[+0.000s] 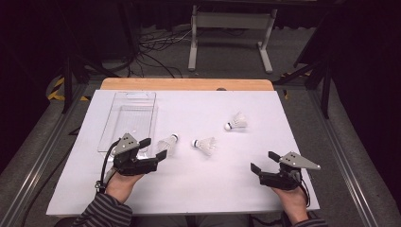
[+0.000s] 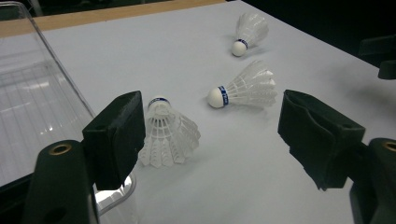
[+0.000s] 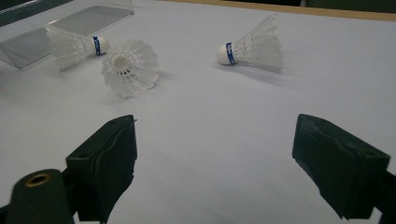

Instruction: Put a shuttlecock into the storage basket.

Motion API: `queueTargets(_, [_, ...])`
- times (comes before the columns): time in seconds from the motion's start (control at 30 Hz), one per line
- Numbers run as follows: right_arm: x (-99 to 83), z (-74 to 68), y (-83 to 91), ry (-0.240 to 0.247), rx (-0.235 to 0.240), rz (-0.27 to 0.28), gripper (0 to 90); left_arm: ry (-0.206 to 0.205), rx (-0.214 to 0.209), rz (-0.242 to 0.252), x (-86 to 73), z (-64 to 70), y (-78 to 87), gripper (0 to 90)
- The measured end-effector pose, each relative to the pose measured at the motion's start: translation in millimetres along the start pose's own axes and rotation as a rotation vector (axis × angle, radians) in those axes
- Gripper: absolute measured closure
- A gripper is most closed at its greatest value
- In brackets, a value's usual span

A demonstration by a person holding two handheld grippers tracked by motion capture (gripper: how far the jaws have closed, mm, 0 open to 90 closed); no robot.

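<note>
High view: reaching with the left gripper (image 1: 153,148), jaws spread and holding nothing, toward the nearest shuttlecock (image 1: 168,143) lying just beside the clear tray (image 1: 109,125). Resting the right gripper (image 1: 264,161) low on the white table (image 1: 189,189), also released, well apart from the middle shuttlecock (image 1: 204,144) and the far shuttlecock (image 1: 236,122).

Left gripper view: closing in on the nearest shuttlecock (image 2: 166,136), cork up, feathers touching the left-hand jaw. Judging the step as approach before grasp; needing next to centre it between the jaws and clench gently.

Right gripper view: hanging open over bare table. Watching the tray edge as the likely snag, crushed feathers too
</note>
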State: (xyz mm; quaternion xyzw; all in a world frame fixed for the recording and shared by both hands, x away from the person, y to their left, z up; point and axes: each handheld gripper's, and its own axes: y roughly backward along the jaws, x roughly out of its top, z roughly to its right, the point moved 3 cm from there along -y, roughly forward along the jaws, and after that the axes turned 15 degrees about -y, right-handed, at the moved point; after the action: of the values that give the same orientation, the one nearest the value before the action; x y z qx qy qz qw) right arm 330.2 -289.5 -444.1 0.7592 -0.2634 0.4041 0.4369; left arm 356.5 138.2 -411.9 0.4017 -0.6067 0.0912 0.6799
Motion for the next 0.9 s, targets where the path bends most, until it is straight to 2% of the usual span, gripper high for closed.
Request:
queueTargets(0.27, [0.0, 0.1, 0.2, -0.001, 0.002, 0.001, 14.7, -0.003, -0.001, 0.004, 4.6, 0.4, -5.8, 24.2])
queueTargets(0.9, [-0.1, 0.0, -0.1, -0.003, 0.007, -0.001, 14.7, 0.001, -0.038, -0.020, 14.5, 5.3, -25.4, 24.2])
